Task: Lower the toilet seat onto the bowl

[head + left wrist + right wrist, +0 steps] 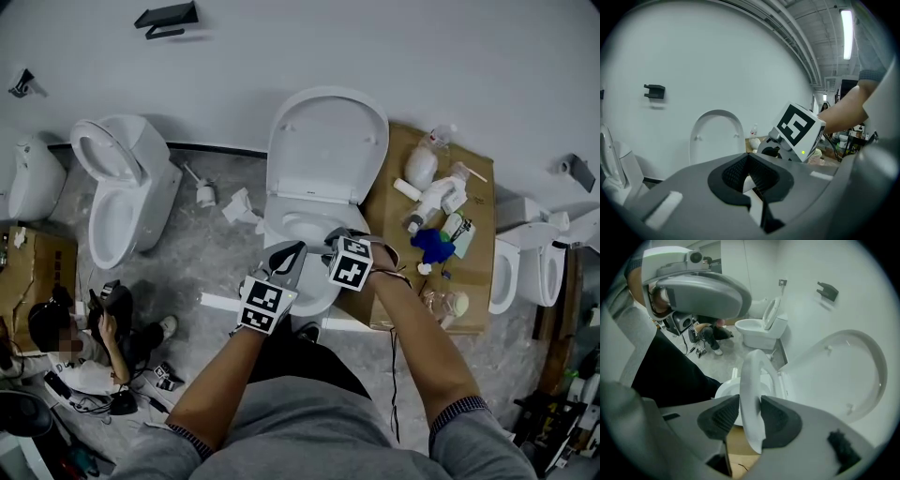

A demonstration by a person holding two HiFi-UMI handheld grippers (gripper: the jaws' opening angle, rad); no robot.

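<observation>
The white toilet stands against the wall with its lid (328, 141) upright and its bowl (292, 225) open below. The white seat ring (752, 390) is tilted partway between lid and bowl, seen edge-on in the right gripper view. My right gripper (750, 420) is shut on the ring's front rim, a dark pad pressing on each side. From the head view this gripper (339, 246) points steeply down over the bowl. My left gripper (289, 255) hovers just to its left, jaws shut with the tips touching and nothing held (751, 176).
A second toilet (122, 187) stands to the left, and a toilet brush (202, 192) lies between the two. A cardboard box (473, 272) with bottles sits right of the bowl, a third toilet (525, 267) beyond it. A person (84, 347) sits on the floor at lower left.
</observation>
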